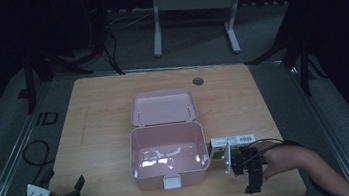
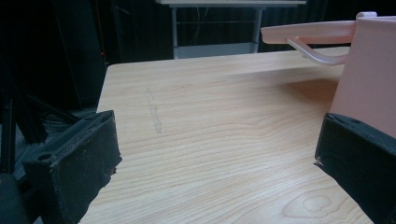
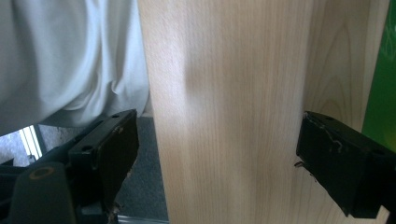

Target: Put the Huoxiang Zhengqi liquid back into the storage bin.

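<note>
one green-white carton (image 1: 232, 142) — long axis left-right

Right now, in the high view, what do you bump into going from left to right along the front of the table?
left gripper → pink box → green and white carton → right gripper → the person's hand

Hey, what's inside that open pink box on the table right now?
The pink box looks empty in the high view: bare pink floor with shiny glare patches. Its lid lies open behind it. The strip just behind the front wall is hidden, so something small there can't be ruled out.
</note>
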A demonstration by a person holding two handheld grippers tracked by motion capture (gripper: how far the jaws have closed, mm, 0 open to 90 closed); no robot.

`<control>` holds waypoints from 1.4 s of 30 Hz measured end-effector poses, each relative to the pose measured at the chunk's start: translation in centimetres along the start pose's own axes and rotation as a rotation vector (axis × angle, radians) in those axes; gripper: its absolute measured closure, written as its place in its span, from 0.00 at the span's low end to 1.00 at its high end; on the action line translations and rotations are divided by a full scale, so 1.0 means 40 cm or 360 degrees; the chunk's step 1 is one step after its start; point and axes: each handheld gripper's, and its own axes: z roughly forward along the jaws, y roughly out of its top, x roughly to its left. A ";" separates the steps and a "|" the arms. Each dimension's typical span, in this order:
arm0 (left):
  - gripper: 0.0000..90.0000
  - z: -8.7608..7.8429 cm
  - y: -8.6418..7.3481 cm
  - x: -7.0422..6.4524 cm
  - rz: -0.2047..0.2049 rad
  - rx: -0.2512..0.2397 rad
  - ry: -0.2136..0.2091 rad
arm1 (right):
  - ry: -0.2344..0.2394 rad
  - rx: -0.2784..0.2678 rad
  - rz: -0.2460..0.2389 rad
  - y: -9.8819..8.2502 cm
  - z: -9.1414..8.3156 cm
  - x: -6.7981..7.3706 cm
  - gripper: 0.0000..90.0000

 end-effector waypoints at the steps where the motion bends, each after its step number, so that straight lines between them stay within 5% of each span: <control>1: 0.00 0.000 0.000 0.000 0.0001 -0.0004 -0.0002 | 0.0000 -0.0005 -0.0019 0.010 -0.008 0.001 0.14; 20: 0.00 -0.001 0.000 0.002 -0.0006 -0.0004 -0.0013 | -0.0062 -0.0073 -0.0086 0.017 -0.133 -0.004 0.18; 42: 0.00 0.000 -0.001 0.002 -0.0004 0.0001 -0.0029 | -0.0185 -0.0097 -0.0075 0.006 -0.199 -0.116 0.26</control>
